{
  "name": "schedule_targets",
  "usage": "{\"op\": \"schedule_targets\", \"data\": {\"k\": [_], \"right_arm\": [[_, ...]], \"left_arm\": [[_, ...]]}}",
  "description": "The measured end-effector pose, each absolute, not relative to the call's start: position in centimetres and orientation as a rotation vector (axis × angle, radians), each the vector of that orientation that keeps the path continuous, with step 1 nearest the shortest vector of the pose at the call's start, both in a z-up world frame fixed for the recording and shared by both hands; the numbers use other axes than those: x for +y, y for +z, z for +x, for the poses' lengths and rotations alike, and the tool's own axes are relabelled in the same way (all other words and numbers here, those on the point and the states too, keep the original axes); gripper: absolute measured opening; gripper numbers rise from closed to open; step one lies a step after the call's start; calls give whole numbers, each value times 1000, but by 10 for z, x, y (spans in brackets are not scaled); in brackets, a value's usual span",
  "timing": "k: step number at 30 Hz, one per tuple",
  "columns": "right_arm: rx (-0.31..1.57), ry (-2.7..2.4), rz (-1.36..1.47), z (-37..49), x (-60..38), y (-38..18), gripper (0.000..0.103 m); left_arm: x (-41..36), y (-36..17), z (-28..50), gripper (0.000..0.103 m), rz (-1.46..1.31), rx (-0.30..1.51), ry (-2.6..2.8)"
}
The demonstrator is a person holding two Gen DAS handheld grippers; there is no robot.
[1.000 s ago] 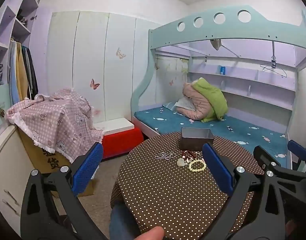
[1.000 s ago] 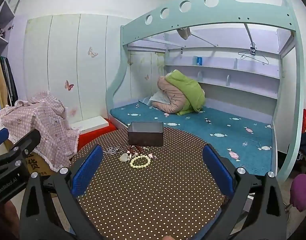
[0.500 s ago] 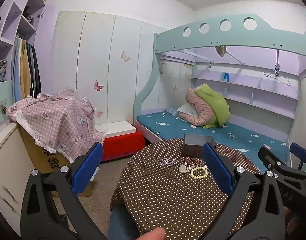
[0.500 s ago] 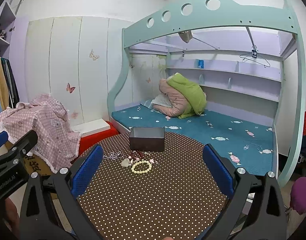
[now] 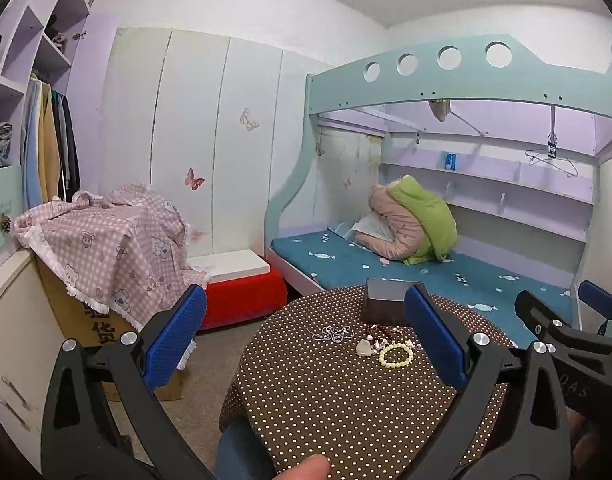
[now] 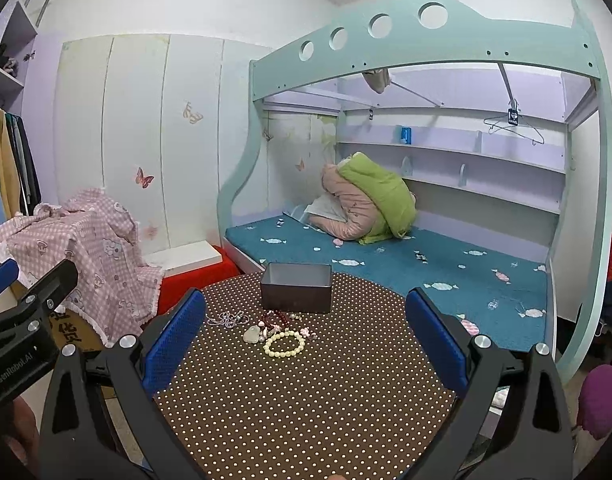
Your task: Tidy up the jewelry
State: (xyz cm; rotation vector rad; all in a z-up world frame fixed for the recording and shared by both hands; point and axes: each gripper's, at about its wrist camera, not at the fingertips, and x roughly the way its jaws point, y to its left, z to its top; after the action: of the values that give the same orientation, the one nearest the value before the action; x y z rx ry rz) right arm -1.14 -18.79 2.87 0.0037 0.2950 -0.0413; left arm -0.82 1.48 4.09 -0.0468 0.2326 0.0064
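L gripper (image 5: pixel 303 336) and R gripper (image 6: pixel 306 334): jaws wide apart, nothing held, both above near part of the round dotted table (image 6: pixel 306 400). Bare cloth betw. grippers and jewelry. Cream bead bracelet (image 6: pixel 284 343) lies flat, ring slightly wider left-right; pale stone pendant (image 6: pixel 252 334) just left of it, dark red beads (image 6: pixel 275 318) behind, silver chain (image 6: pixel 225 319) far left. Open dark box (image 6: pixel 296 286) beyond, long axis left-right, near far table edge. Vs 1 s ago: L view has tilted up, pile lower in frame; jewelry unmoved.
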Motion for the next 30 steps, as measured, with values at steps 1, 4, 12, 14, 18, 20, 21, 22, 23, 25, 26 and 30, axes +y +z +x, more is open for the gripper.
{"op": "schedule_targets", "data": {"k": [1,4,12,14,18,20,21,22,23,25,26,30], "right_arm": [[291,-40,4,-12,-188,29,96],[282,-43,1,-13,-188,29,96],[342,-36,-7,21,-195,11,96],[373,-37,-10,35,-199,1,96],[455,-44,-1,67,-212,-25,96],[489,-52,5,81,-217,-36,96],[496,-54,6,85,-218,-38,96],[500,-57,7,87,-218,-40,96],[501,-61,8,89,-219,-40,96],[500,-62,11,93,-222,-38,96],[493,-62,13,95,-222,-33,96],[466,-64,-5,101,-219,-14,96]], "left_arm": [[15,41,-8,98,-46,229,9],[18,41,-8,98,-43,220,9],[23,21,20,98,-27,277,18],[22,8,39,98,-20,325,30],[24,-20,77,98,-6,418,52],[25,-31,90,98,-7,446,56],[25,-35,96,98,-12,452,54],[24,-37,101,98,-15,456,50],[22,-38,107,98,-10,461,48],[19,-38,113,98,5,464,49],[16,-36,116,98,13,462,49],[11,-20,123,98,11,436,38]]}}
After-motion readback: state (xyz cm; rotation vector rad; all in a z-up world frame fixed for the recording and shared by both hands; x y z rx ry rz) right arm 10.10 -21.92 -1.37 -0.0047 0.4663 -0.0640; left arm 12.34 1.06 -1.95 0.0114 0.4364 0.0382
